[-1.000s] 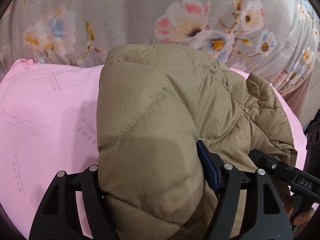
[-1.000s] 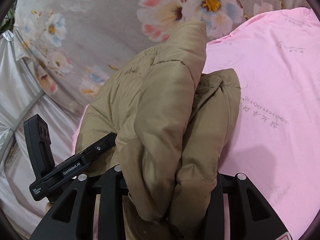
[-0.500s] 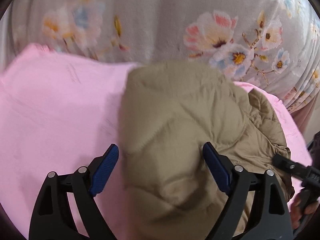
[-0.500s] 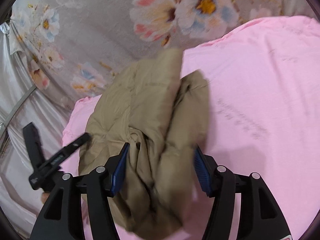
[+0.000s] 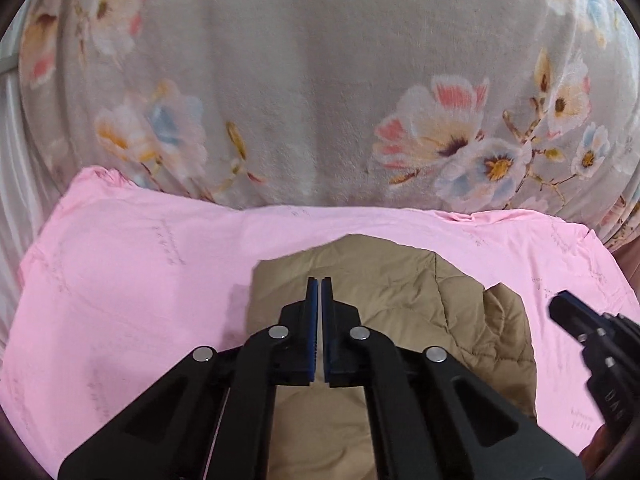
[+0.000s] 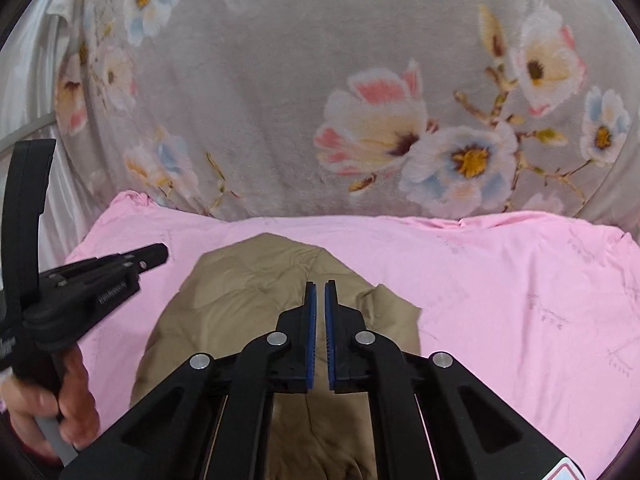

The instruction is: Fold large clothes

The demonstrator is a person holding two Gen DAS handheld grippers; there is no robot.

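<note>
The left gripper (image 5: 319, 280) is seen with its blue pads (image 5: 312, 320) brought together and nothing caught between them; it is held above the jacket (image 5: 400, 300) without touching it. The right gripper (image 6: 320, 283) is likewise closed, only a thin slit being left between its pads (image 6: 330, 328), and no cloth is gripped. The jacket, tan and quilted, is laid in a folded bundle on the pink sheet (image 5: 120, 280), free of both tools. In the left wrist view the bundle is placed right of centre, with a puckered fold at its right edge. In the right wrist view the jacket (image 6: 240, 300) is seen beneath the closed fingers, the pink sheet (image 6: 520, 300) being spread wide to its right. A grey floral blanket (image 5: 320, 80) is spread beyond the sheet. At the left edge of the right wrist view a hand (image 6: 60, 400) is shown around the handle of the other gripper.
</note>
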